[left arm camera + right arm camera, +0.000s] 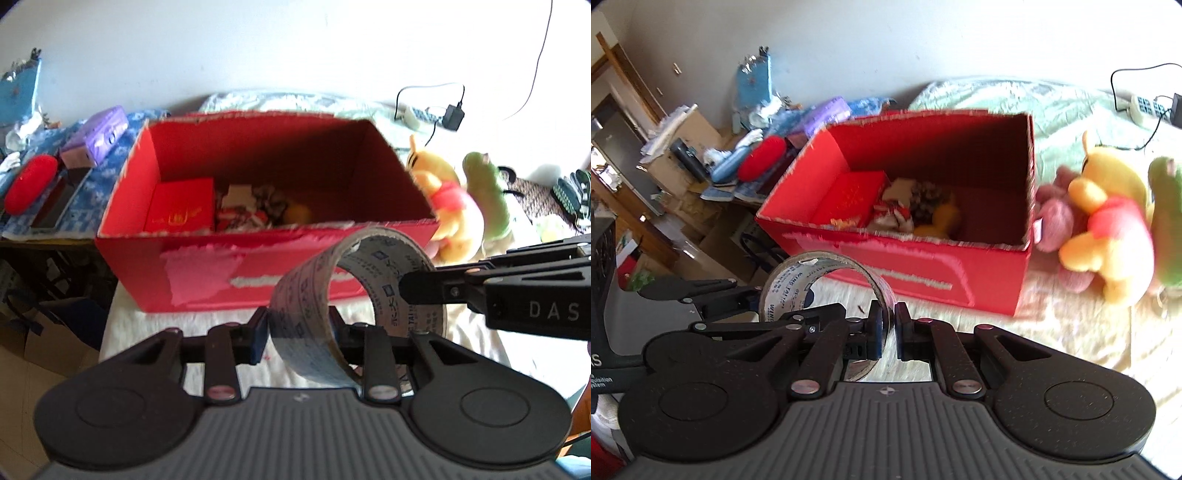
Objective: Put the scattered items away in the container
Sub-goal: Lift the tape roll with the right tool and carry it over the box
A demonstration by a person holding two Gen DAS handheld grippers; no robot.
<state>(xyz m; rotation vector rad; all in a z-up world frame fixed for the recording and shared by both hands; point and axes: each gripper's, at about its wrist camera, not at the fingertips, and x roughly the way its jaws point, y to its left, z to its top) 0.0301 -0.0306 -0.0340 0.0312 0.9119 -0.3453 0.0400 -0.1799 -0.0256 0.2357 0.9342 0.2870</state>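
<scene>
A roll of clear printed tape [306,295] [798,280] hangs in the air in front of the open red cardboard box [140,266] [993,280]. My left gripper [299,332] [753,299] is shut across the roll's width. My right gripper [889,328] [410,291] reaches in from the right and is shut on the roll's wall. Inside the box lie a small red box [181,210] [849,199], crumpled wrappers and a yellow item [297,214] [942,218]. A yellow plush bear [443,195] [1108,221] leans beside the box's right end.
A green plush [487,192] [1167,221] and a pink plush [1056,221] sit by the bear on the pale bedding. Left of the box are a red oval case [31,188], a purple box [105,133] and clutter. A charger [452,116] with its cable lies behind.
</scene>
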